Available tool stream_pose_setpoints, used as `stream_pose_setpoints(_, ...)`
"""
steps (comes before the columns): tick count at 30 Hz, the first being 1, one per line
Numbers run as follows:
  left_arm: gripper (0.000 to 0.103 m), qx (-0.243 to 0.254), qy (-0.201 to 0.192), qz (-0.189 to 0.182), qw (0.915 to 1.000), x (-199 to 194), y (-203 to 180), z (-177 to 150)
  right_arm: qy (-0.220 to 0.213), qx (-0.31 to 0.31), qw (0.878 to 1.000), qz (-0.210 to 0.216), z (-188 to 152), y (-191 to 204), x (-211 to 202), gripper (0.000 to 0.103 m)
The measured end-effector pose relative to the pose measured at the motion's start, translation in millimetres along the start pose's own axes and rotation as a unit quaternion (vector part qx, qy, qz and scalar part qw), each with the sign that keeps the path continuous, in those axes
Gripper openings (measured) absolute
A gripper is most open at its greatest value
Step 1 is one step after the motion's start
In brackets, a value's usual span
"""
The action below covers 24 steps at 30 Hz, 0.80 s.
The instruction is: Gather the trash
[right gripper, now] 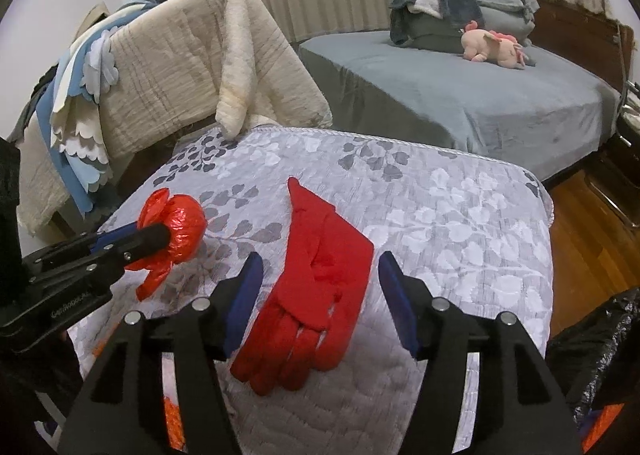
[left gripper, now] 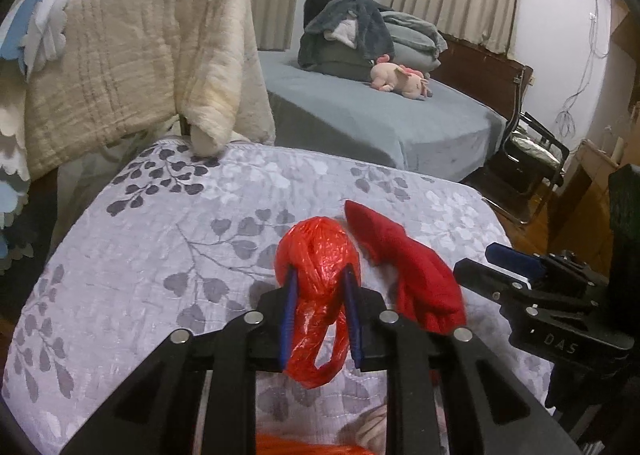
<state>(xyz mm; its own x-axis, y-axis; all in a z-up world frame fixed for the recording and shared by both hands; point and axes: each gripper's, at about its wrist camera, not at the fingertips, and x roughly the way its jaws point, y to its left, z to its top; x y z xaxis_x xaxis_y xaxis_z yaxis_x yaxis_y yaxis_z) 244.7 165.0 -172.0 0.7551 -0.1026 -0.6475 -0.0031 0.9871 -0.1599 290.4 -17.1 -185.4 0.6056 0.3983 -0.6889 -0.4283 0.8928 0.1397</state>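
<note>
On the leaf-print quilt (right gripper: pixel 460 215), red gloves (right gripper: pixel 316 279) lie between the right tool's (right gripper: pixel 320 299) wide-open pads, untouched. Just to their left, the left tool (left gripper: pixel 320 295) clamps a balled red plastic bag (left gripper: pixel 320 255).

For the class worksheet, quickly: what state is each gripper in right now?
Left gripper: closed on the knotted red plastic bag.
Right gripper: open, holding nothing; the red gloves lie on the quilt between its fingers.
</note>
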Motion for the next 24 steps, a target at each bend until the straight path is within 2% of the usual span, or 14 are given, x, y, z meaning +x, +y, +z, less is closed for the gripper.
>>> stream_pose_setpoints(5,0.021,-0.005,-0.004,0.005,1.0,1.7,4.8,-0.1,0.011,0.0,1.0,-0.011,-0.5,-0.9,18.9,0.064)
stream_pose_setpoints(10,0.022,-0.007,-0.003,0.01,0.9999,5.0,8.2,1.2,0.043,0.0,0.999,-0.016,-2.6,-1.7,43.5,0.063)
stream_pose_setpoints(12,0.022,-0.009,-0.002,0.01,0.9999,6.0,9.4,1.2,0.058,0.003,0.998,0.001,-3.8,-0.7,51.2,0.047)
stream_pose_setpoints(14,0.021,-0.01,-0.001,0.011,0.9999,6.3,10.1,1.1,0.065,-0.005,0.998,0.01,-5.0,2.8,53.8,0.02)
stream_pose_setpoints(16,0.022,-0.009,-0.001,0.011,0.9999,5.9,10.2,1.0,0.061,-0.017,0.998,0.017,-4.1,8.3,50.9,0.007)
stream_pose_setpoints(24,0.022,-0.005,-0.01,0.009,0.9999,-2.8,3.4,6.2,0.022,-0.004,0.999,0.043,13.2,8.1,13.1,0.006)
